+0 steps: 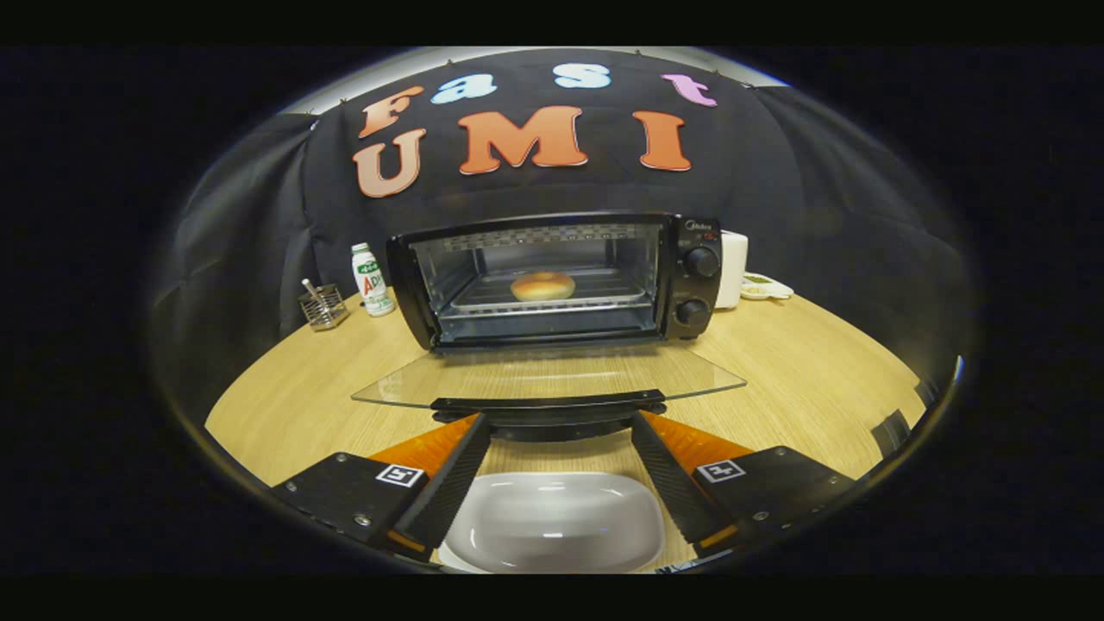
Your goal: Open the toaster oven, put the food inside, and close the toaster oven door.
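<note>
The bun (542, 285) sits on the rack inside the toaster oven (552, 280) toward the tabletop's (802, 379) back edge. Its glass door (548, 375) hangs flat open, handle (548, 405) just ahead of the gripper (552, 427), whose fingers are spread wide and hold nothing. That door looks stiff, slick and breakable, so I'd lift from under the handle bar rather than the pane.

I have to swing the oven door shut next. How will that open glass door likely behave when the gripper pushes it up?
The glass door lies flat open, so it probably pivots stiffly at the oven rather than flexing. Its glossy surface may be slippery; the dark handle just ahead of the open gripper looks safer to push. Being glass, it's likely fragile if slammed.
</note>
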### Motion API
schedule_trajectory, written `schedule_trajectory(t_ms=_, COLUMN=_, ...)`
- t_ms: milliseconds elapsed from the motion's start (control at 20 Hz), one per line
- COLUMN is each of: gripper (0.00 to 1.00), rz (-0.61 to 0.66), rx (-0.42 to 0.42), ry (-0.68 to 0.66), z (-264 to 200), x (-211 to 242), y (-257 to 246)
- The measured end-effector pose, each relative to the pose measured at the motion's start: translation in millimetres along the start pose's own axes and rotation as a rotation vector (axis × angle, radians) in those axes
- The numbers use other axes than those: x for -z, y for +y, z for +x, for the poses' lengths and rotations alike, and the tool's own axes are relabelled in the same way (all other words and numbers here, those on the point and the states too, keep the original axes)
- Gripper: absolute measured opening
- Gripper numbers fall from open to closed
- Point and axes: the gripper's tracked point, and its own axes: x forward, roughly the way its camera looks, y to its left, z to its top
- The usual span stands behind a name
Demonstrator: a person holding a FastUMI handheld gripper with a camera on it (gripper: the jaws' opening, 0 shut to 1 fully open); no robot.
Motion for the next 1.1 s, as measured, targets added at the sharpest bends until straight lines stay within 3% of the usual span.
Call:
schedule_trajectory(t_ms=400, gripper=1.0, rz=0.038, rx=-0.04, ry=-0.062, z=4.7, x=-60.6, y=0.9)
schedule_trajectory(t_ms=750, gripper=1.0, rz=0.055, rx=-0.057, ry=-0.111, z=33.8, x=-116.6, y=6.1)
schedule_trajectory(t_ms=1100, gripper=0.99, rz=0.074, rx=-0.071, ry=-0.109, z=73.5, x=-142.7, y=19.5)
